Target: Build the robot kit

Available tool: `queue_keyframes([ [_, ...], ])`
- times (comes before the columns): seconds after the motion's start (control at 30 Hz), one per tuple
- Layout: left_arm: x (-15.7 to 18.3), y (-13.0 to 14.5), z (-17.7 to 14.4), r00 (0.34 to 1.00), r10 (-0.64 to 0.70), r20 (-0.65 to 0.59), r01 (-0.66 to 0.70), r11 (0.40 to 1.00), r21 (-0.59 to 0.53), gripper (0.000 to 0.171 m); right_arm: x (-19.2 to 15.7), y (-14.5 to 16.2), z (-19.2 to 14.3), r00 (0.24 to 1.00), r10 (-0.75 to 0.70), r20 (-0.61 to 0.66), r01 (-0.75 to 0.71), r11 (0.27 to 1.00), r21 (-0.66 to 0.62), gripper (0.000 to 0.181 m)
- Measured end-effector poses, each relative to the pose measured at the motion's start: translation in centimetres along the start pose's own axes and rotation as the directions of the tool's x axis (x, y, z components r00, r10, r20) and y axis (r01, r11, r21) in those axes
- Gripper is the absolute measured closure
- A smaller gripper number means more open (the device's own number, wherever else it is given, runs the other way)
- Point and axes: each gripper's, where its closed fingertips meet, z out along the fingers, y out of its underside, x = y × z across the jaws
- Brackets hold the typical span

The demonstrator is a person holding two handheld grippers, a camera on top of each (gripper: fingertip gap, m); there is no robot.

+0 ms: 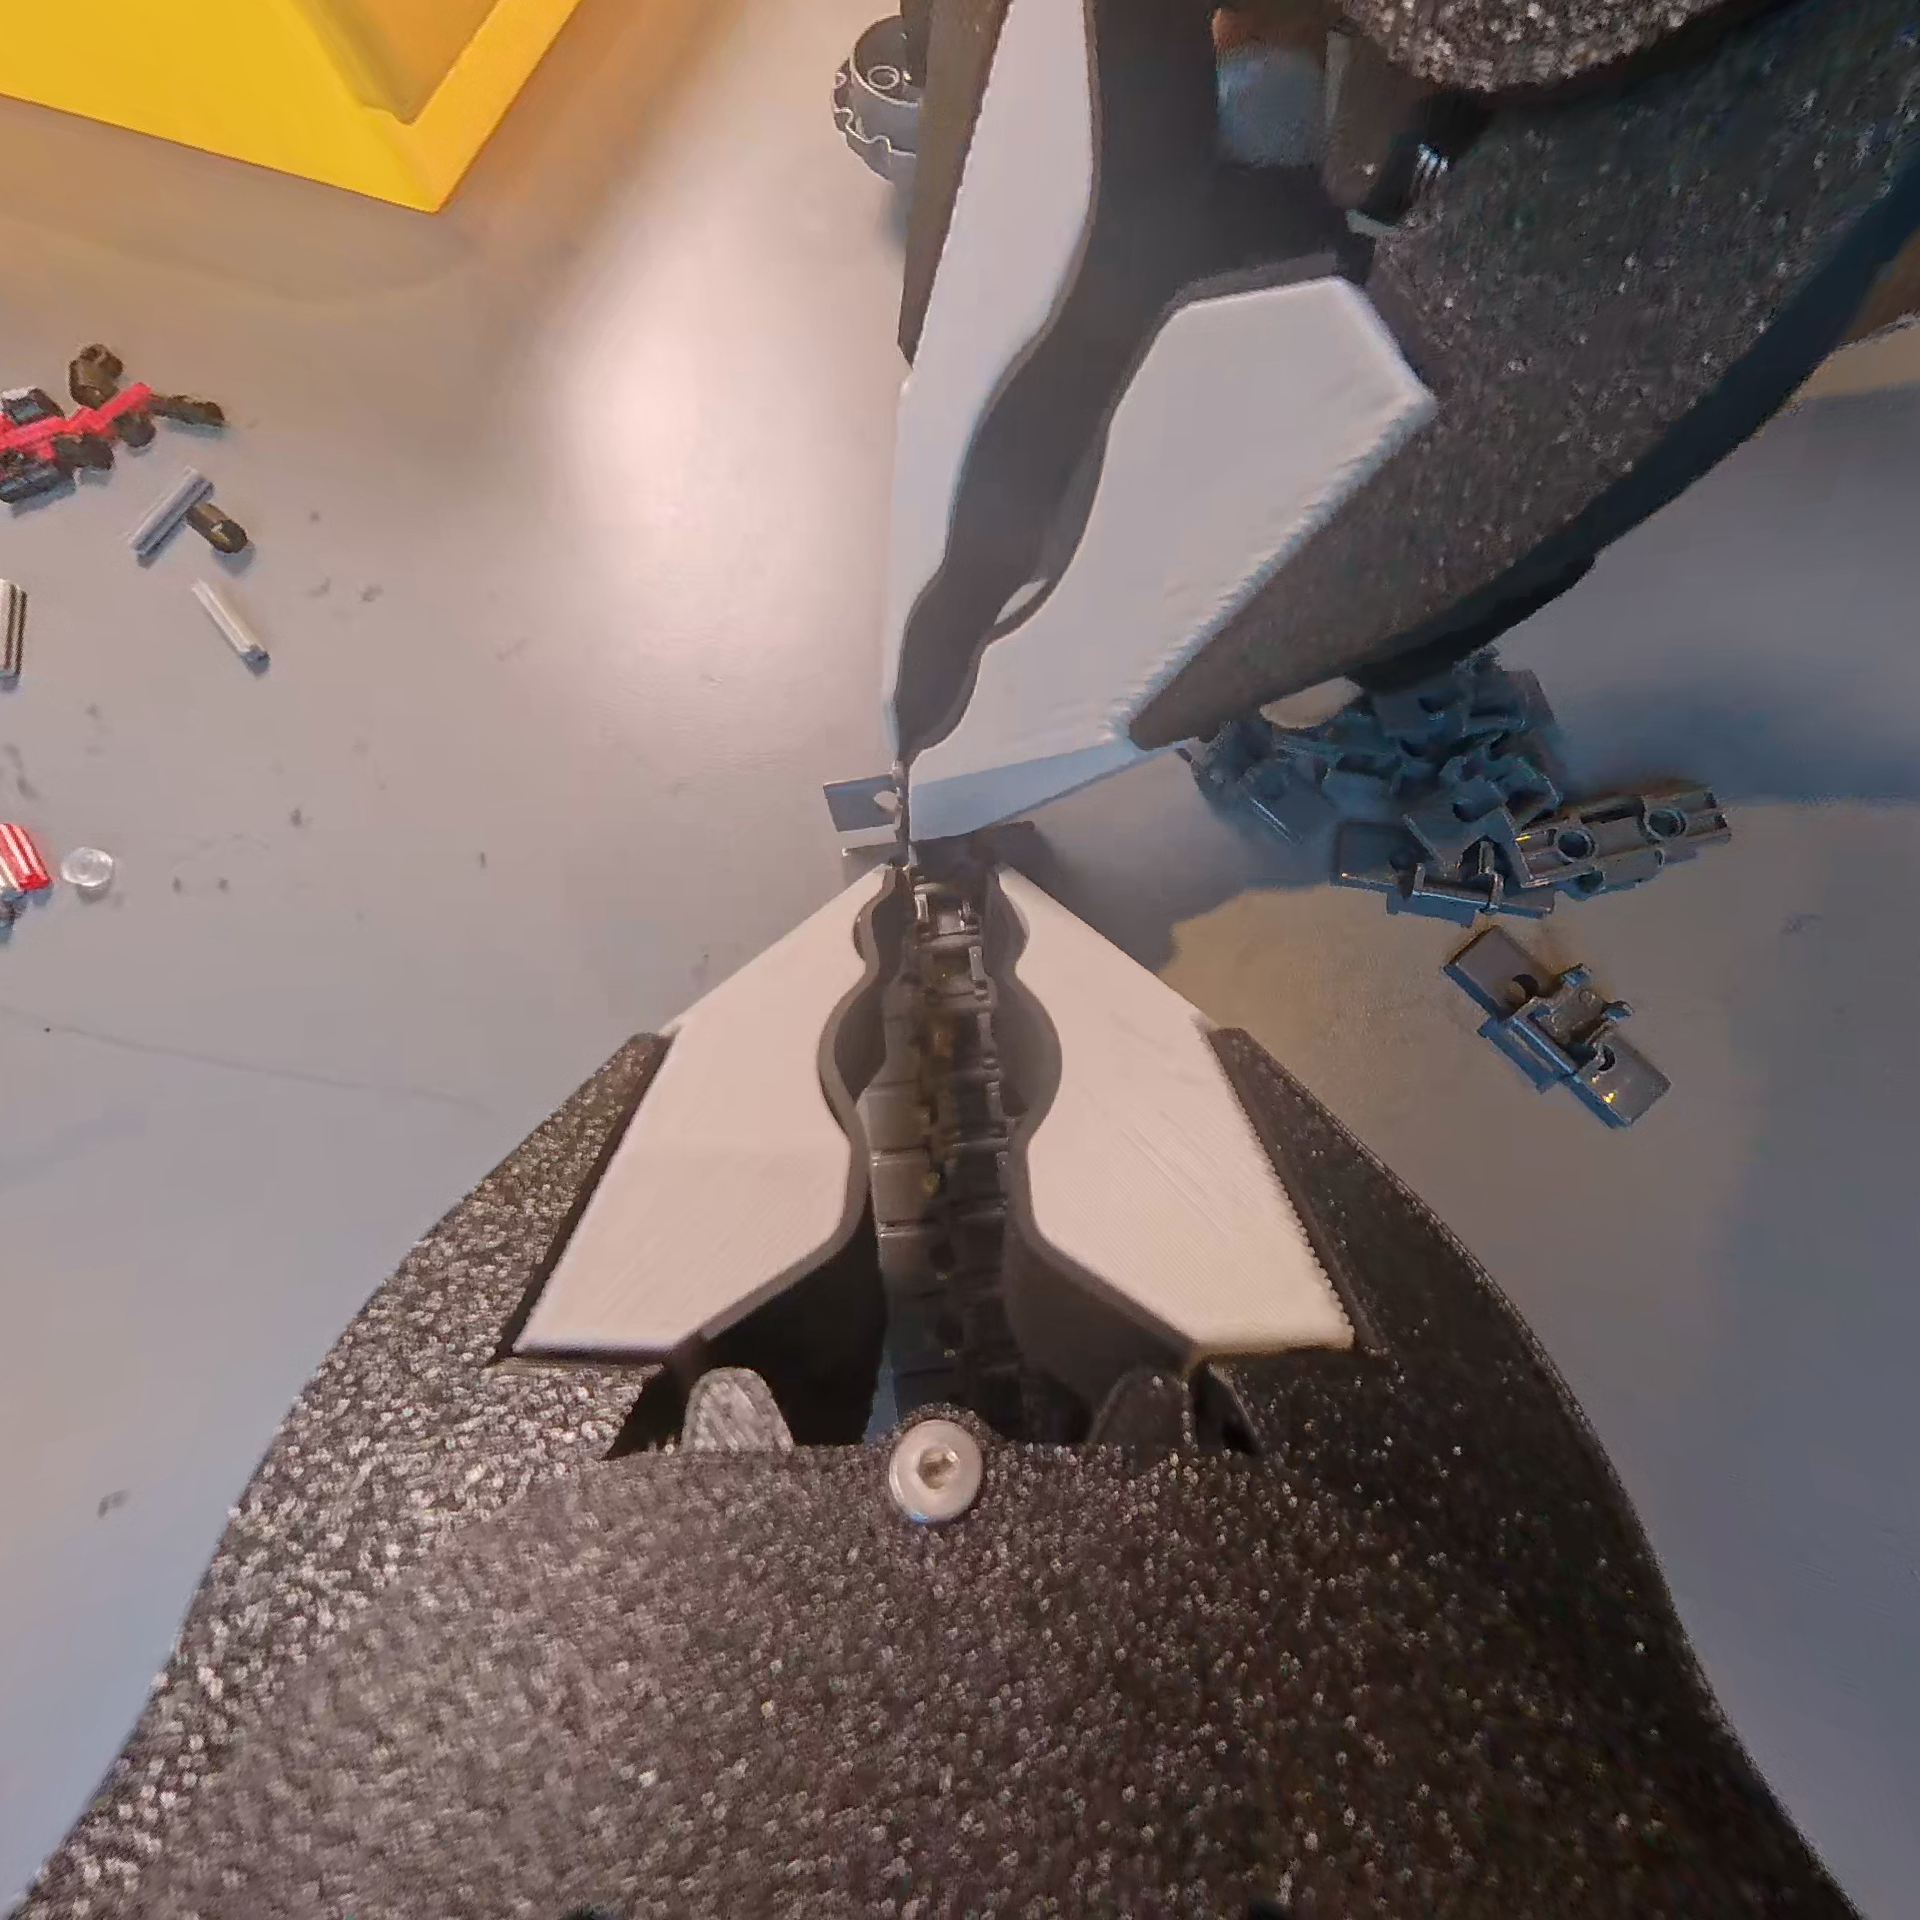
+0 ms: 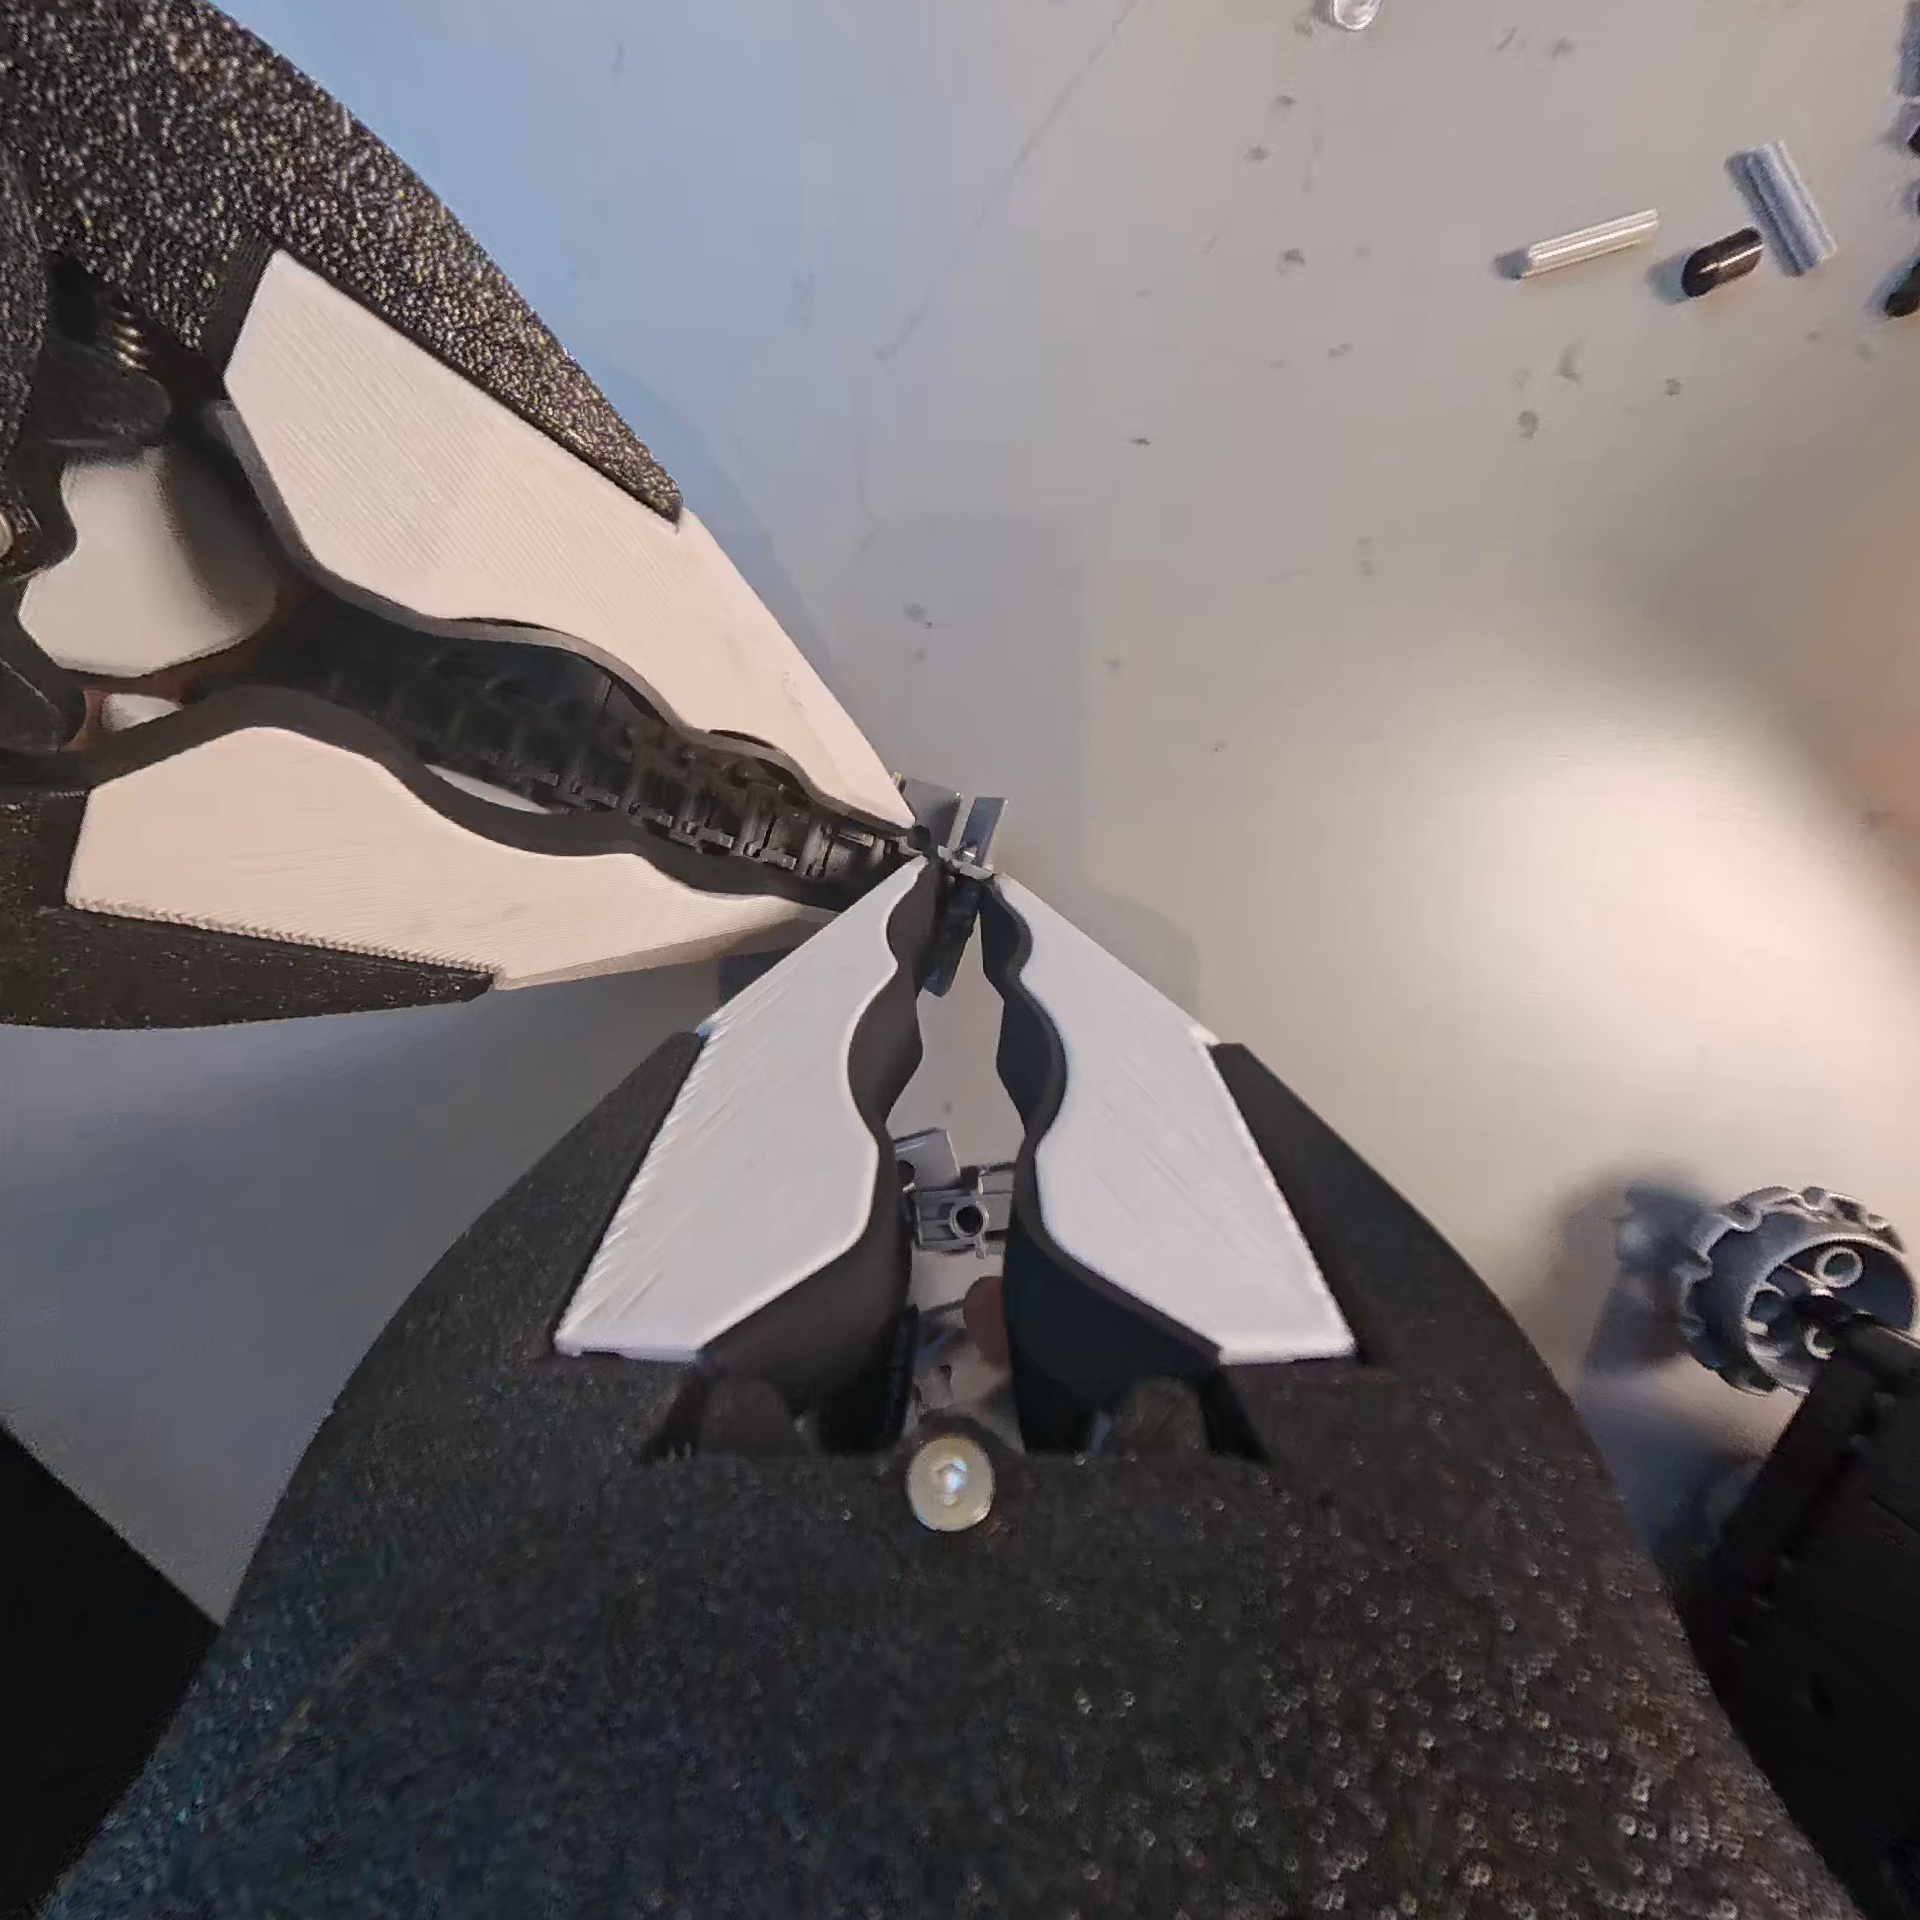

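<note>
A smooth grey tabletop fills both views, scuffed with small dark marks and catching a soft pale glare from overhead light; a yellow bin sits at its far left corner

A scuffed grey table carries a heap of dark grey links right, small loose pieces left, a yellow bin far left.
</note>
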Motion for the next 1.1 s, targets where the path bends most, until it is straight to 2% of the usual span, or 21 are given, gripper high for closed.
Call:
queue_keyframes([
  [0.13, 0.0, 0.2, -0.3, 1.000, 0.009, -0.013, -0.009, 1.000, 0.003, 0.159, 0.0, -0.5, -0.2, 0.998, 0.028, 0.064, -0.030, 0.999, 0.024, 0.170],
  [0.17, 0.0, 0.4, -0.4, 1.000, 0.009, -0.016, -0.009, 1.000, 0.003, 0.159, 0.4, -1.1, -0.4, 0.996, 0.045, 0.081, -0.050, 0.997, 0.065, 0.161],
  [0.27, -0.1, 0.8, -0.8, 1.000, 0.015, -0.028, -0.015, 1.000, 0.001, 0.159, 0.9, -3.1, -2.4, 0.984, 0.062, 0.167, -0.094, 0.977, 0.192, 0.152],
  [0.37, -0.2, 1.0, -1.1, 0.999, 0.021, -0.041, -0.021, 1.000, -0.003, 0.159, 1.1, -3.2, -4.1, 0.988, -0.055, 0.146, 0.018, 0.970, 0.243, 0.152],
  [0.43, -0.4, 1.0, -1.0, 0.999, 0.027, -0.043, -0.027, 1.000, 0.002, 0.159, 0.5, -1.9, -4.6, 0.977, -0.155, 0.148, 0.121, 0.968, 0.219, 0.152],
  [0.5, -0.8, 1.0, -1.0, 0.998, 0.039, -0.040, -0.039, 0.999, 0.005, 0.159, 0.4, 0.3, -4.6, 0.958, -0.252, 0.134, 0.233, 0.962, 0.141, 0.152],
  [0.63, -1.6, 1.1, -1.1, 0.997, 0.074, -0.028, -0.073, 0.997, 0.016, 0.158, 0.9, 4.0, -4.6, 0.889, -0.440, 0.129, 0.443, 0.897, 0.007, 0.153],
  [0.8, -1.3, -0.4, -2.4, 0.995, 0.033, -0.092, -0.021, 0.992, 0.124, 0.154, 1.1, 5.3, -4.1, 0.817, -0.555, 0.159, 0.566, 0.824, -0.033, 0.148],
  [0.93, -0.7, -1.7, -3.5, 0.988, 0.013, -0.155, 0.020, 0.978, 0.209, 0.153, 1.4, 5.6, -3.0, 0.790, -0.582, 0.193, 0.601, 0.797, -0.054, 0.147],
  [1.0, -0.2, -2.0, -3.8, 0.981, 0.005, -0.192, 0.041, 0.972, 0.233, 0.153, 0.9, 5.6, -2.9, 0.780, -0.583, 0.230, 0.605, 0.795, -0.037, 0.161],
  [1.1, 0.7, -2.5, -4.2, 0.966, 0.001, -0.257, 0.067, 0.965, 0.256, 0.153, 0.8, 5.4, -3.1, 0.762, -0.612, 0.210, 0.628, 0.778, -0.009, 0.161],
])
